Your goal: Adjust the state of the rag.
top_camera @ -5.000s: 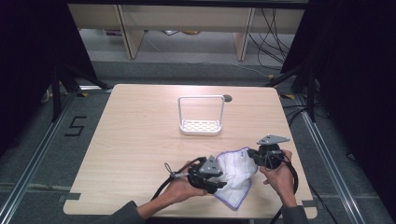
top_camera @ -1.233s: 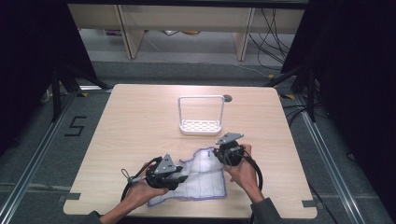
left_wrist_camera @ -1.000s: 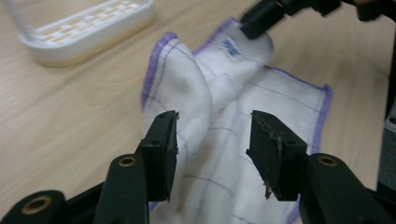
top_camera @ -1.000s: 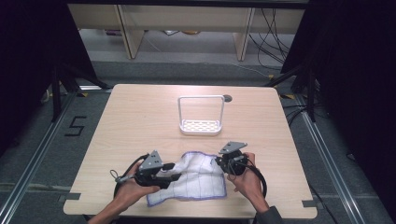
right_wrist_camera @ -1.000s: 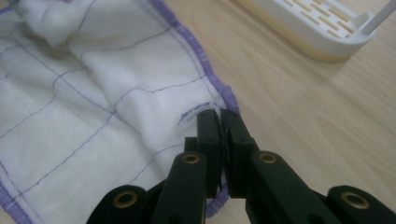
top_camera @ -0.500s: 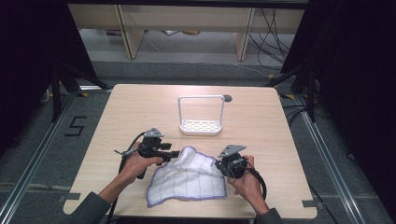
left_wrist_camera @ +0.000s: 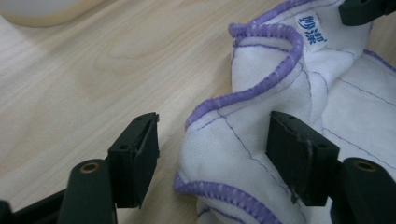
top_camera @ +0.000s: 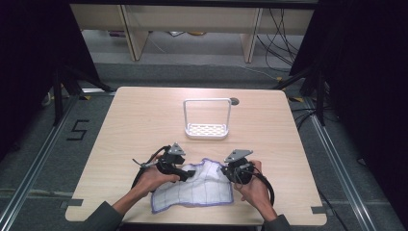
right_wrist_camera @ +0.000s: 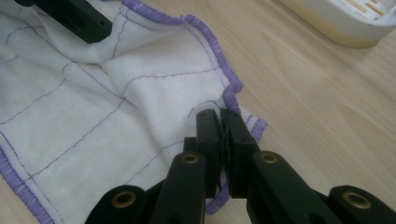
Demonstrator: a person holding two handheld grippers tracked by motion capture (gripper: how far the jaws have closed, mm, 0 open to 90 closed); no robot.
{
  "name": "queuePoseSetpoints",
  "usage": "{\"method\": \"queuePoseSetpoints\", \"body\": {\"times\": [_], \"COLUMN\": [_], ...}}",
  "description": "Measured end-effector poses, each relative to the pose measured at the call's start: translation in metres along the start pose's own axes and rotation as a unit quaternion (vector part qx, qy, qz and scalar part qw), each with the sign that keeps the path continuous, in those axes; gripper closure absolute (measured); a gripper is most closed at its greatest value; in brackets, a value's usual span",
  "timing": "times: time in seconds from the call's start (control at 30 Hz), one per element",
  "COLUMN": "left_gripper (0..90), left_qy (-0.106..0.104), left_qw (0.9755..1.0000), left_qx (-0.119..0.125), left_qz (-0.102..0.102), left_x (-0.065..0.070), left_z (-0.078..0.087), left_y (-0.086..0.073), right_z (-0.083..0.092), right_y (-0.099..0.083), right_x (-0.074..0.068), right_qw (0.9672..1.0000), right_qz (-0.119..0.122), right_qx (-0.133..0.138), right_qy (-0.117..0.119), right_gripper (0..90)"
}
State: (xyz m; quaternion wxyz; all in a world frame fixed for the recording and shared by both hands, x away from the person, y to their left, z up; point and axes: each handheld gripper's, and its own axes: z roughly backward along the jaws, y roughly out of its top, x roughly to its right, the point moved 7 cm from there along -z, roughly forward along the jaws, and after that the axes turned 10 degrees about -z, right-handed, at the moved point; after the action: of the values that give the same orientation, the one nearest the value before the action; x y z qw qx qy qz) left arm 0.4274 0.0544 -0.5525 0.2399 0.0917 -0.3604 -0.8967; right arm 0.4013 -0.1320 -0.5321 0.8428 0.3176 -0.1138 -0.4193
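Note:
A white cloth [top_camera: 195,190] with purple hem lies spread near the table's front edge. My left gripper [top_camera: 184,175] rests at its far left corner. In the left gripper view the gripper [left_wrist_camera: 215,135] stands open and its jaws have just been opening. The rumpled cloth corner [left_wrist_camera: 224,140] lies between them, and the pads [left_wrist_camera: 140,149] do not press on it. My right gripper [top_camera: 225,170] is at the cloth's far right corner. In the right gripper view it [right_wrist_camera: 220,122] is shut on the hem [right_wrist_camera: 233,95].
A white rack [top_camera: 207,130] with an arched handle stands past the cloth at mid-table; its base also shows as a pale rim [right_wrist_camera: 345,21]. The bare wooden tabletop [top_camera: 144,115] stretches left and far. Both forearms enter from the front edge.
My left gripper carried the cloth's left corner away from the person and then rightward, set it down and opened its jaws off it. The cloth now lies wider. The right gripper stayed put.

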Motion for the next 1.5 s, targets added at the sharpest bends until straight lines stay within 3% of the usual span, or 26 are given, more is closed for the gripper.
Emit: {"method": "queuePoseSetpoints", "body": {"times": [0.07,0.13,0.17,0.23,0.3,0.37,0.5,0.57,0.67,0.77,0.87,0.9,0.93,1.07,1.13,1.17,1.23,1.27,1.3,1.37,1.4,1.47,1.5], "left_gripper": [37.6,46.4,49.6,59.5,68.9,77.0,84.1,85.1,85.5,85.7,85.6,85.6,85.5,84.9,84.3,83.7,82.7,81.4,79.1,66.2,58.2,48.1,44.3], "left_qy": [-0.008,-0.019,-0.027,-0.036,-0.037,-0.037,-0.024,0.004,0.025,0.061,0.104,0.120,0.122,0.118,0.116,0.112,0.104,0.103,0.097,0.092,0.094,0.109,0.110], "left_qw": [1.0000,0.9998,0.9995,0.9990,0.9987,0.9980,0.9959,0.9949,0.9923,0.9900,0.9897,0.9877,0.9890,0.9914,0.9924,0.9931,0.9939,0.9942,0.9944,0.9940,0.9936,0.9910,0.9910], "left_qx": [0.001,0.008,0.019,0.027,0.035,0.051,0.085,0.098,0.119,0.126,0.099,0.101,0.084,0.053,0.034,0.025,0.023,0.021,0.029,0.038,0.040,0.060,0.063], "left_qz": [0.002,-0.005,0.004,0.001,0.001,0.005,0.023,0.022,0.024,0.016,-0.004,0.004,0.000,0.017,0.024,0.025,0.030,0.024,0.029,0.044,0.049,0.051,0.043], "left_x": [0.002,0.005,0.007,0.008,0.007,0.005,-0.005,-0.014,-0.026,-0.040,-0.056,-0.062,-0.069,-0.081,-0.084,-0.084,-0.082,-0.081,-0.080,-0.079,-0.079,-0.077,-0.076], "left_z": [-0.001,-0.001,-0.002,-0.001,0.001,0.003,0.014,0.026,0.042,0.055,0.059,0.056,0.054,0.033,0.023,0.019,0.015,0.015,0.016,0.022,0.026,0.036,0.041], "left_y": [0.000,0.000,0.001,0.002,0.002,0.003,0.007,0.012,0.018,0.021,0.016,0.014,0.009,-0.008,-0.016,-0.019,-0.021,-0.021,-0.019,-0.017,-0.017,-0.014,-0.014], "right_z": [0.001,0.003,0.003,0.003,0.003,0.007,0.013,0.015,0.019,0.020,0.014,0.010,0.004,-0.028,-0.042,-0.048,-0.057,-0.062,-0.063,-0.061,-0.057,-0.044,-0.035], "right_y": [-0.001,0.000,0.000,0.001,0.004,0.004,0.008,0.012,0.021,0.033,0.050,0.053,0.057,0.062,0.062,0.061,0.059,0.058,0.056,0.057,0.057,0.061,0.063], "right_x": [0.000,0.001,0.001,0.001,0.003,0.004,0.008,0.009,0.013,0.017,0.028,0.031,0.034,0.041,0.044,0.044,0.047,0.050,0.049,0.052,0.052,0.056,0.057], "right_qw": [1.0000,1.0000,1.0000,1.0000,0.9998,0.9999,0.9997,0.9995,0.9990,0.9984,0.9975,0.9974,0.9973,0.9979,0.9974,0.9973,0.9967,0.9964,0.9961,0.9959,0.9961,0.9961,0.9960], "right_qz": [-0.001,-0.003,-0.002,-0.001,0.011,0.005,-0.010,-0.016,-0.017,-0.020,-0.012,-0.018,-0.022,-0.015,-0.001,-0.007,-0.013,-0.004,-0.014,-0.012,-0.025,-0.030,-0.033], "right_qx": [-0.005,-0.007,-0.003,0.002,0.016,0.009,0.021,0.028,0.040,0.051,0.057,0.057,0.057,0.012,-0.007,-0.017,-0.032,-0.038,-0.040,-0.033,-0.025,-0.005,0.008], "right_qy": [0.005,0.004,0.003,0.004,0.001,0.004,-0.002,-0.001,-0.005,-0.014,-0.039,-0.040,-0.041,-0.061,-0.072,-0.071,-0.074,-0.076,-0.077,-0.083,-0.080,-0.082,-0.083], "right_gripper": [86.9,86.9,86.9,87.0,87.2,87.4,87.6,87.7,87.7,87.7,87.7,87.7,87.7,87.6,87.4,87.2,86.2,84.4,82.3,71.8,68.7,62.5,61.9]}}
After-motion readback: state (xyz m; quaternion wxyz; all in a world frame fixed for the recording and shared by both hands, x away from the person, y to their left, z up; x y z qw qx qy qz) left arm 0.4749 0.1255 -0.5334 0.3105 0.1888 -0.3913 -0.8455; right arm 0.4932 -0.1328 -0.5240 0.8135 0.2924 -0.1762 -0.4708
